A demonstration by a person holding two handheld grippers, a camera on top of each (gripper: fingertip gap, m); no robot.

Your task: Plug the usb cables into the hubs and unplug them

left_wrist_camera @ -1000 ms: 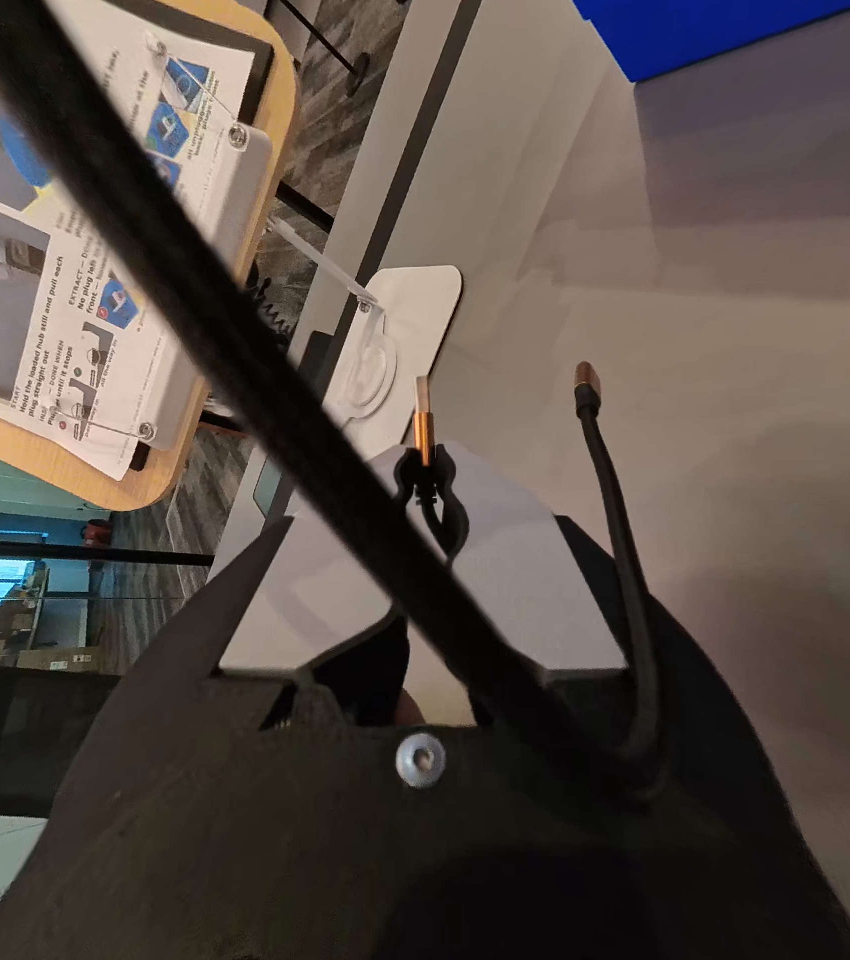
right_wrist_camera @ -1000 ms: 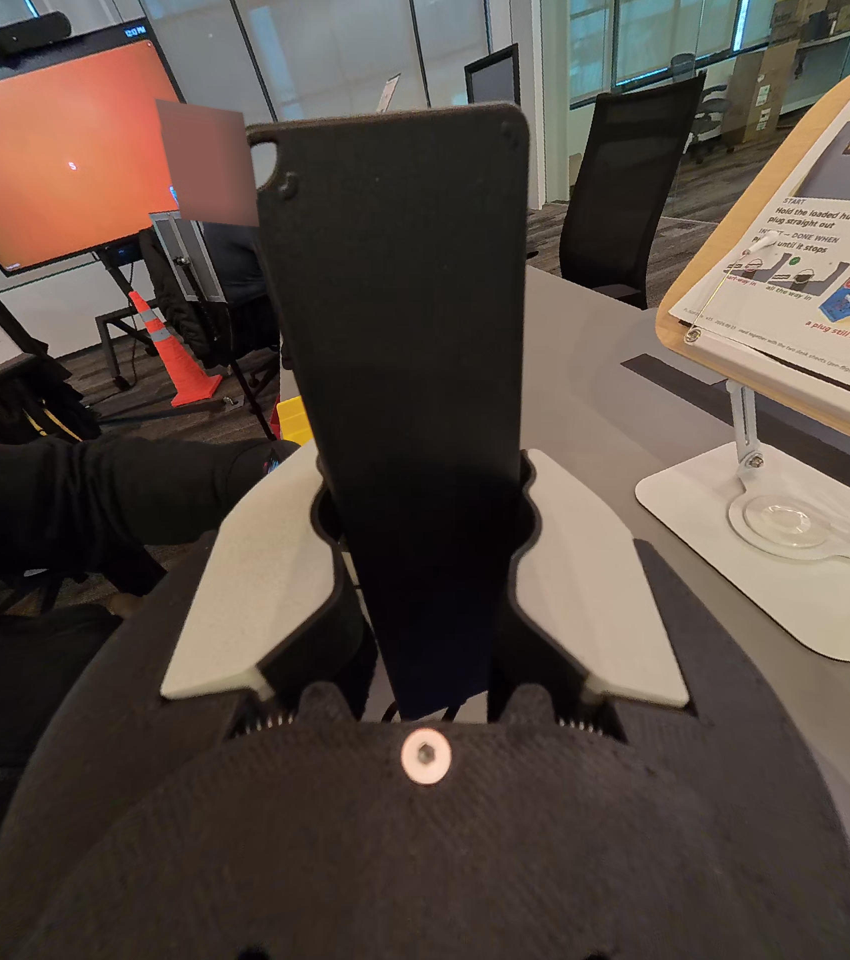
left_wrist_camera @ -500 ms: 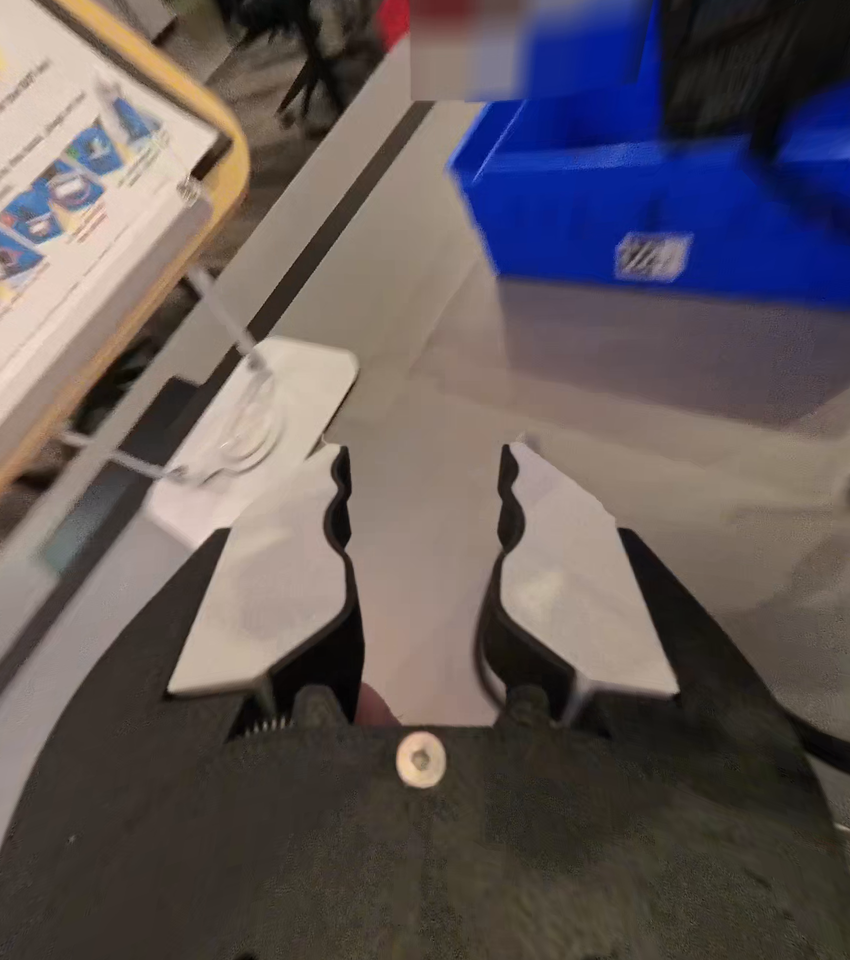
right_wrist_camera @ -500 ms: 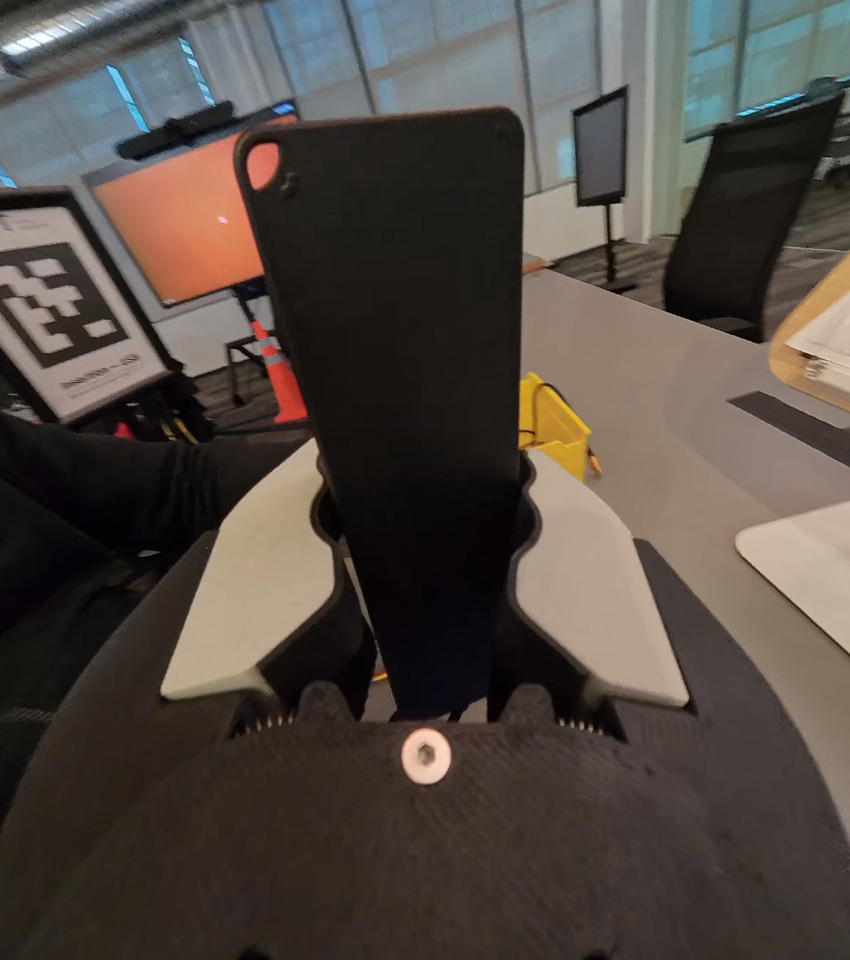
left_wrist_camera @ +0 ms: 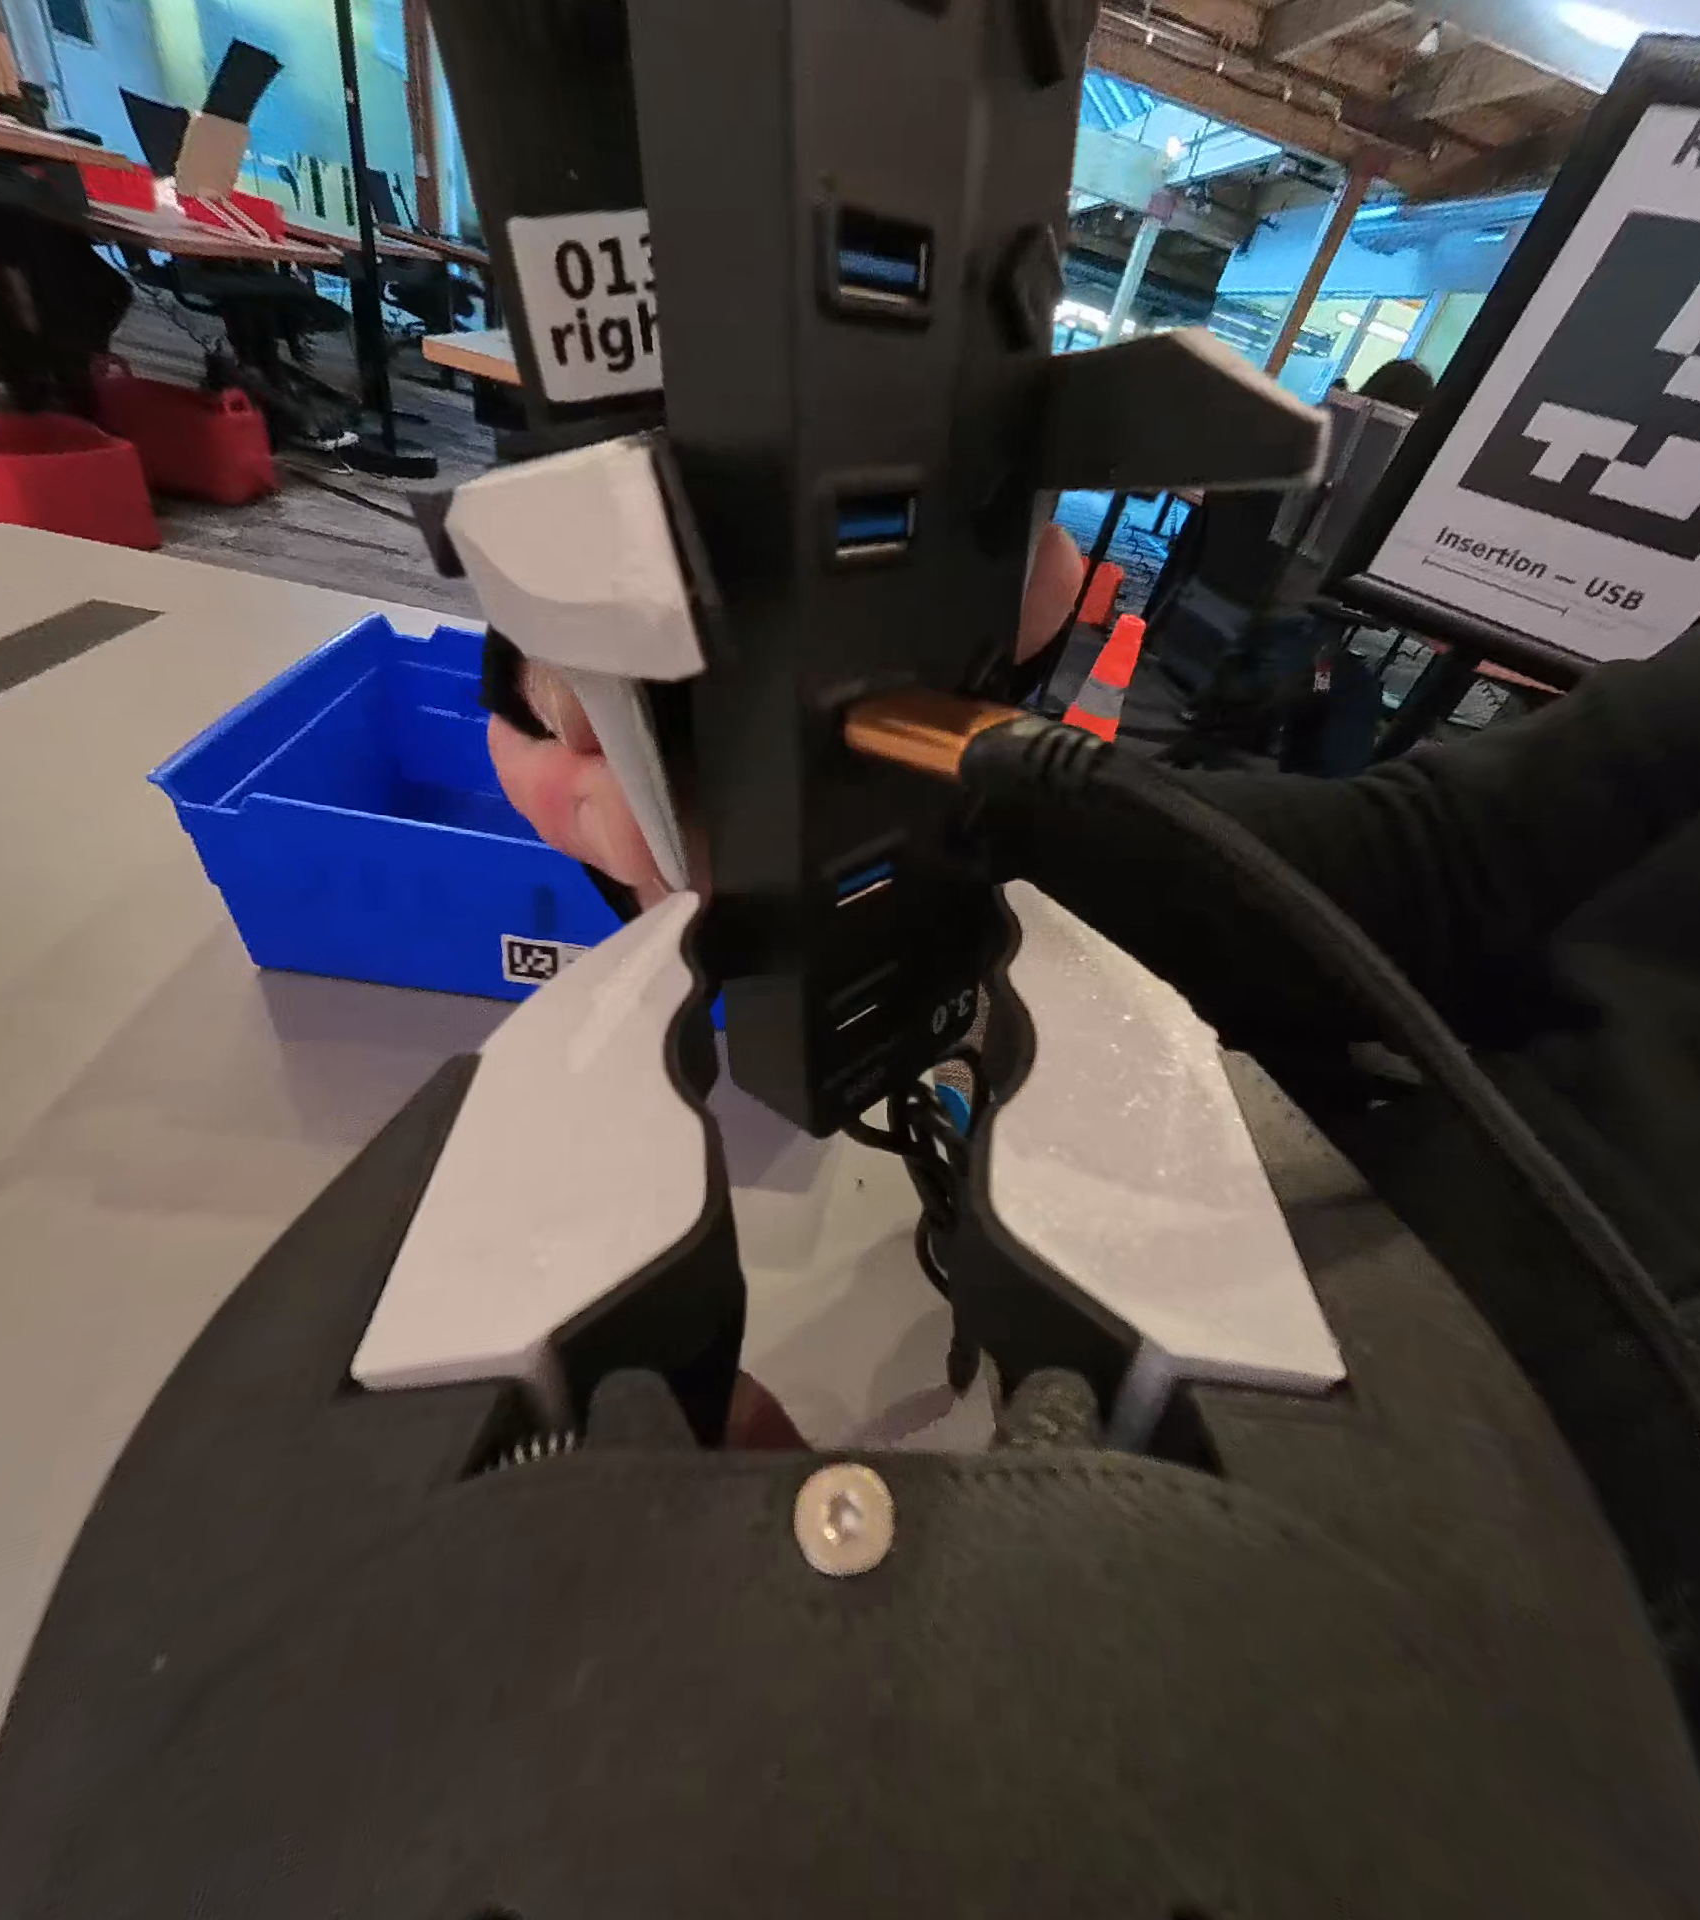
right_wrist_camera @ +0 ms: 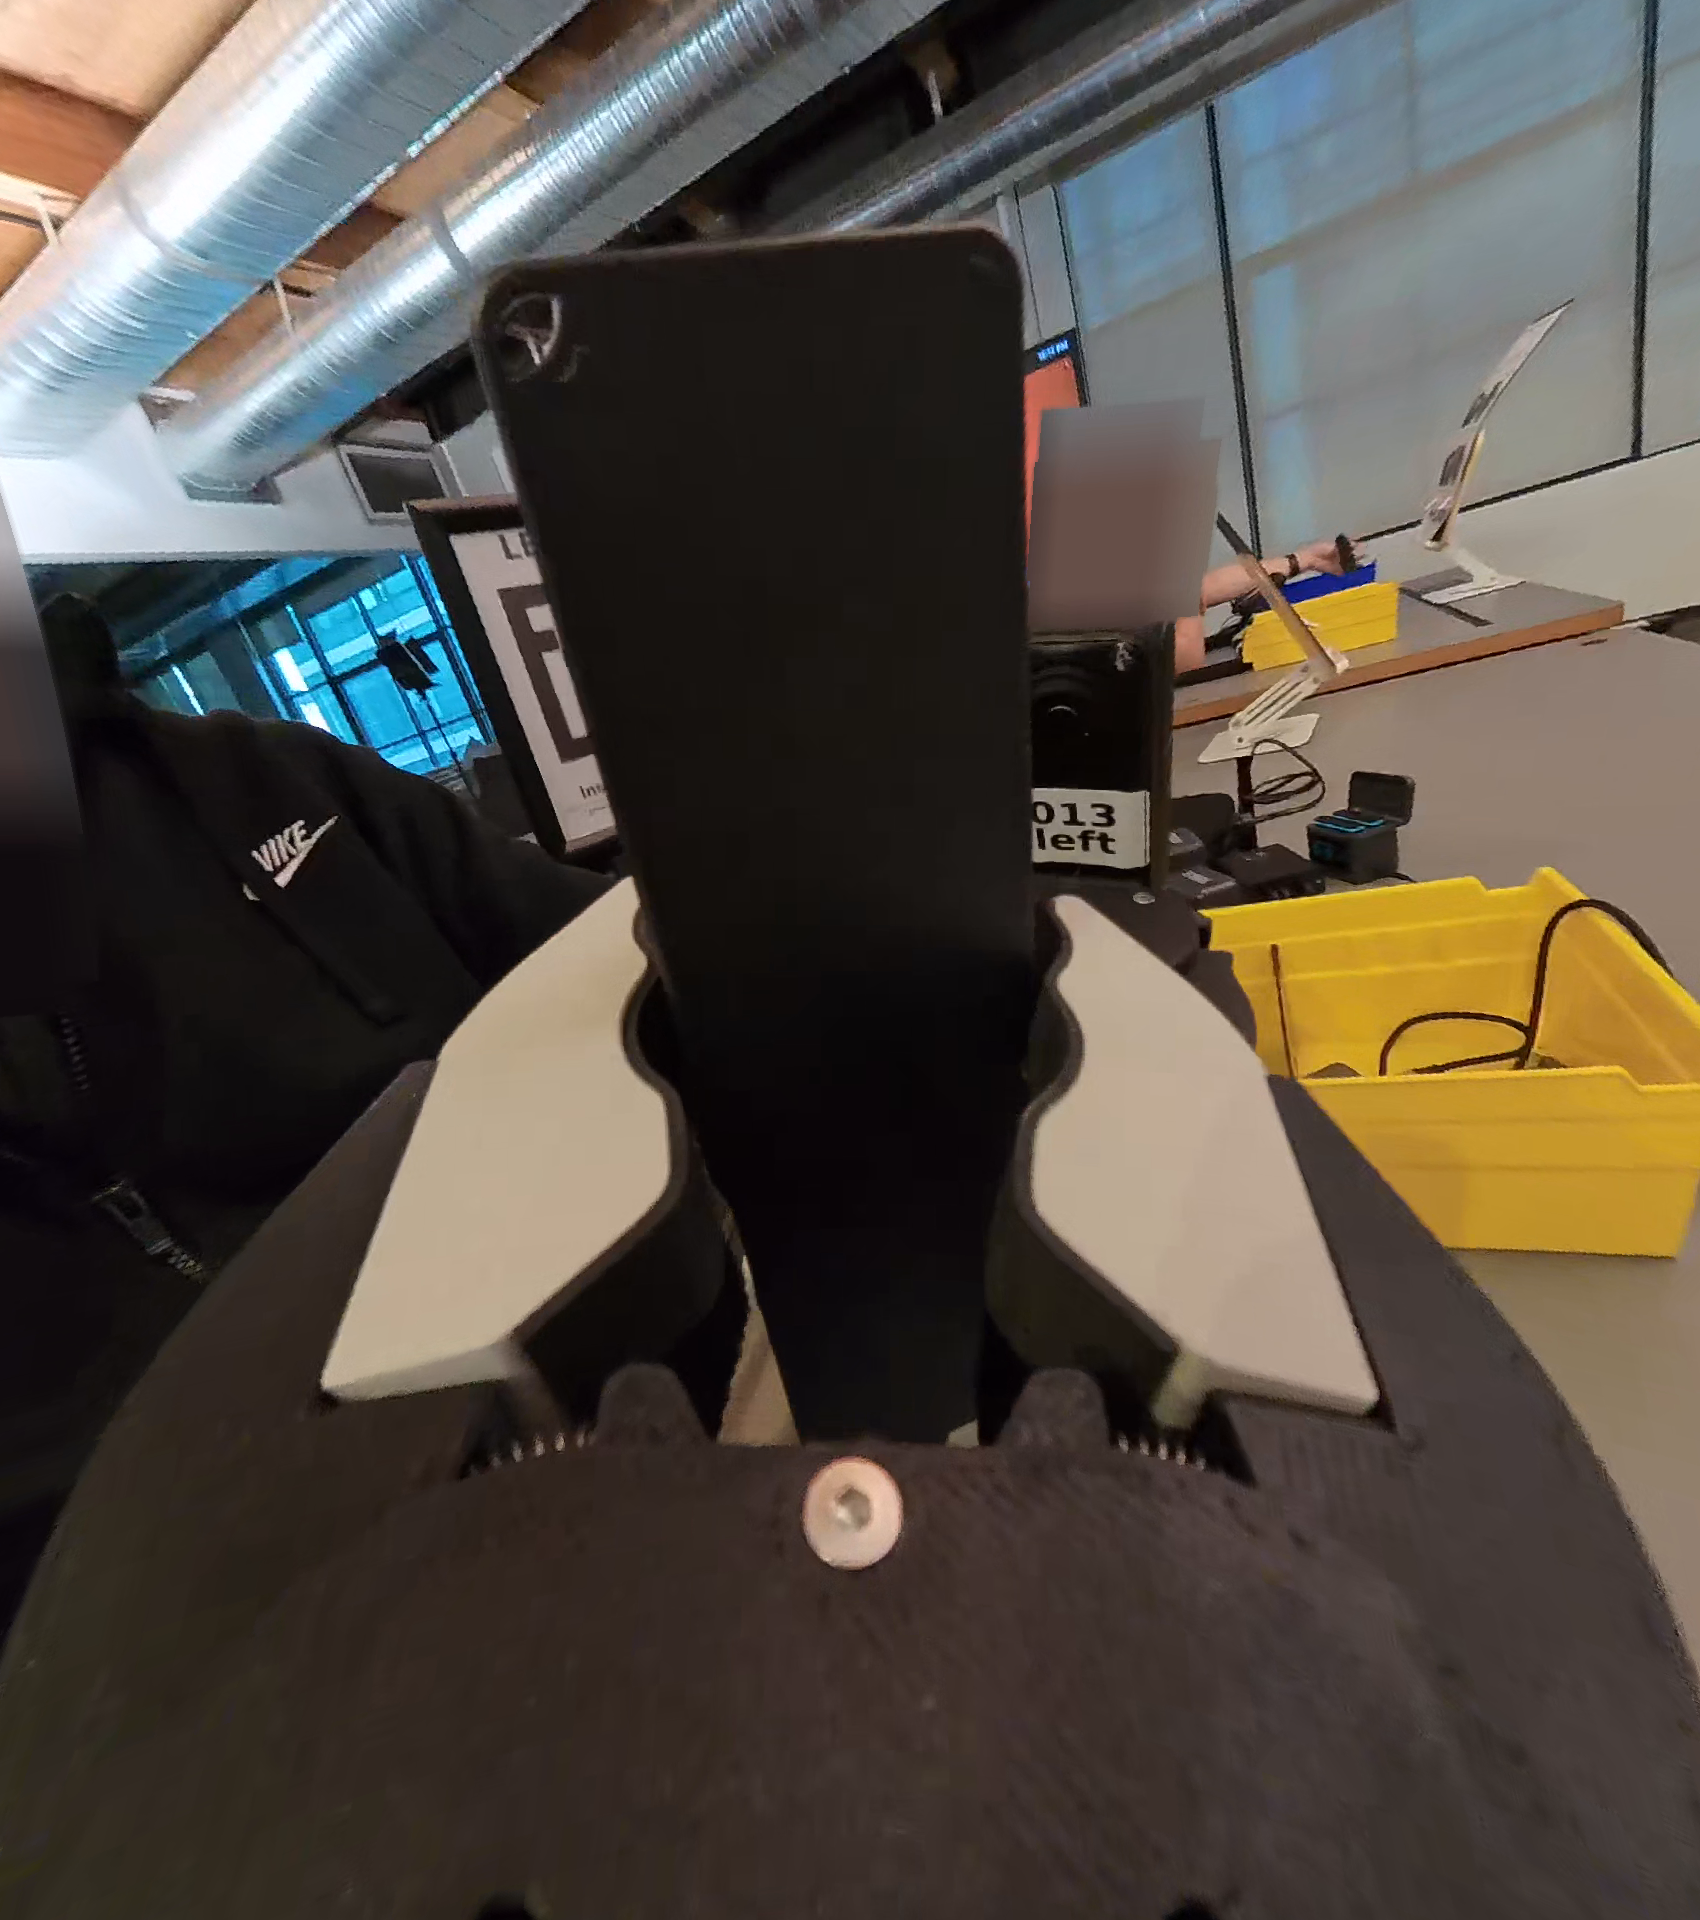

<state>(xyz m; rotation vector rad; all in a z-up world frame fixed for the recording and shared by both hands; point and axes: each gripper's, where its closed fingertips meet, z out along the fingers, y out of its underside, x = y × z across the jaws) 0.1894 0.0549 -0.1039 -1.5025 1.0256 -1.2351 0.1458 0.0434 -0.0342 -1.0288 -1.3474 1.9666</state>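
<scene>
Black USB hub (left_wrist_camera: 815,582) stood upright, clamped in the right gripper (right_wrist_camera: 841,997).
Left gripper (left_wrist_camera: 851,966) gaped around its lower end, touching nothing; a copper-tipped cable (left_wrist_camera: 929,727) sat plugged in.

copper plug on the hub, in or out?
In. The copper plug sits in a port on the black hub's face, cable trailing right. How deep it sits, cannot tell.

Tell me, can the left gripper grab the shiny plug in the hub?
Probably yes: the left gripper is open right below the plug, nothing blocking it; only the hub's end sits between its fingers.
</scene>
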